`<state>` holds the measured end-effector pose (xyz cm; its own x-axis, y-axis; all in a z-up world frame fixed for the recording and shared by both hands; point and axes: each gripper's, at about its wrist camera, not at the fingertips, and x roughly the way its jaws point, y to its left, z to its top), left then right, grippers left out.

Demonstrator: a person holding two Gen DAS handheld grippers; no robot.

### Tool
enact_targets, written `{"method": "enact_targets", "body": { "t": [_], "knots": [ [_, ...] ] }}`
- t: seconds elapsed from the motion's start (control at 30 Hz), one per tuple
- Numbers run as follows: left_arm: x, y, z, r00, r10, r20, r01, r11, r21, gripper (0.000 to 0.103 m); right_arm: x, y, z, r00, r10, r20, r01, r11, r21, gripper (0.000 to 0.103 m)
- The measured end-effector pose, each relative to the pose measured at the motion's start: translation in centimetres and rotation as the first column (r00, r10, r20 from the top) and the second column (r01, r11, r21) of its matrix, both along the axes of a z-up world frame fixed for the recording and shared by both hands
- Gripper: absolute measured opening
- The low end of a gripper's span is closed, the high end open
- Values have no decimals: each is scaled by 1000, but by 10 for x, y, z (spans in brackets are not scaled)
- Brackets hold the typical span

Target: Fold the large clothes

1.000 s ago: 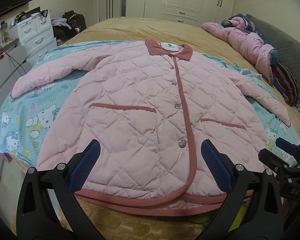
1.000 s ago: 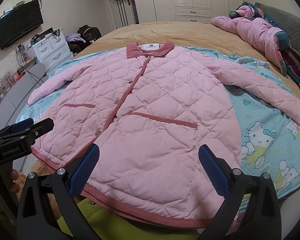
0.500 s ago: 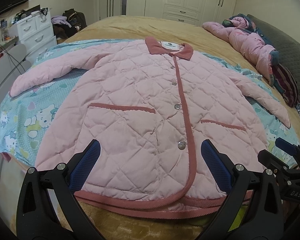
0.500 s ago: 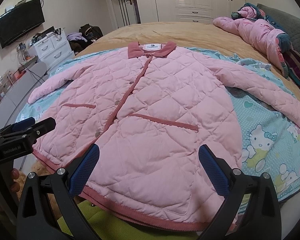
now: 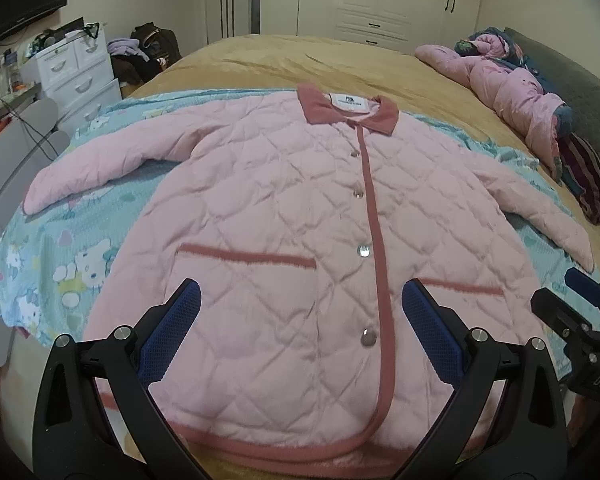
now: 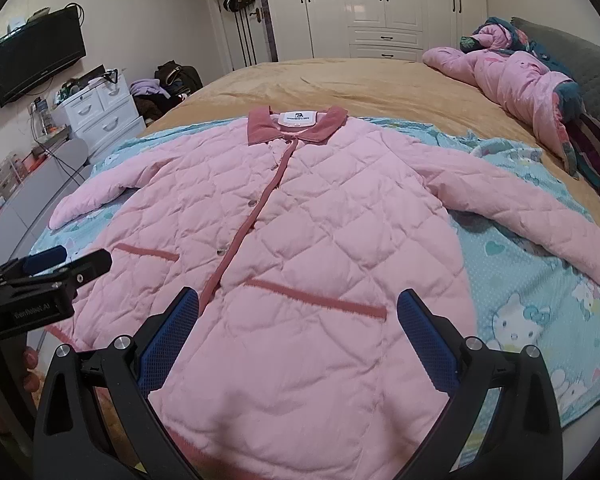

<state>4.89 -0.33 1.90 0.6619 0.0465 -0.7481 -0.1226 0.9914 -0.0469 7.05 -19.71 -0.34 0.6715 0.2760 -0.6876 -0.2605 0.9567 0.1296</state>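
Room: bedroom with white wardrobes (image 6: 384,4) along the far wall, a white drawer unit (image 6: 100,116) and a wall-mounted television (image 6: 36,60) at the left.
Bed: a tan bedspread (image 5: 300,60) covers it; a blue cartoon-cat sheet (image 6: 540,304) is spread over the near part.
Coat: a pink quilted coat (image 5: 284,216) lies flat and face up on the blue sheet, buttoned, collar toward the far edge of the bed, hem at the near edge.
Sleeves: both are spread out sideways on the sheet, one toward each side edge of the bed.
Trim: darker rose collar, front placket, pocket bands and hem band.
Left gripper (image 5: 300,336): jaws spread wide, holding nothing; it hangs over the lower front of the coat just above the hem, with the buttoned placket between its blue pads (image 5: 172,336).
Right gripper (image 6: 298,336): jaws spread wide, holding nothing; it hangs over the coat's lower right panel, the pocket band between the fingers.
Spacing: each gripper shows at the edge of the other's view, side by side at the near edge.
Other clothes: a bundled pink jacket (image 6: 512,76) lies at the far right corner of the bed, well apart from the coat.
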Motion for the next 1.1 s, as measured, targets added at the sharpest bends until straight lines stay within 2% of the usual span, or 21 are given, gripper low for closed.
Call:
{"method": "enact_targets", "body": {
  "t": [0.6, 0.83, 1.1],
  "knots": [
    [81, -18, 10, 999, -31, -21, 31, 1000, -8, 94, 78, -26, 1, 996, -86, 9, 85, 996, 31, 99],
    [116, -28, 7, 998, -54, -42, 53, 998, -23, 94, 103, -52, -5, 986, -167, -6, 167, 985, 39, 99],
    [150, -46, 0, 993, -93, -67, 93, 996, -8, 94, 124, -89, -16, 966, -258, -33, 260, 965, 47, 99]
  ]
}}
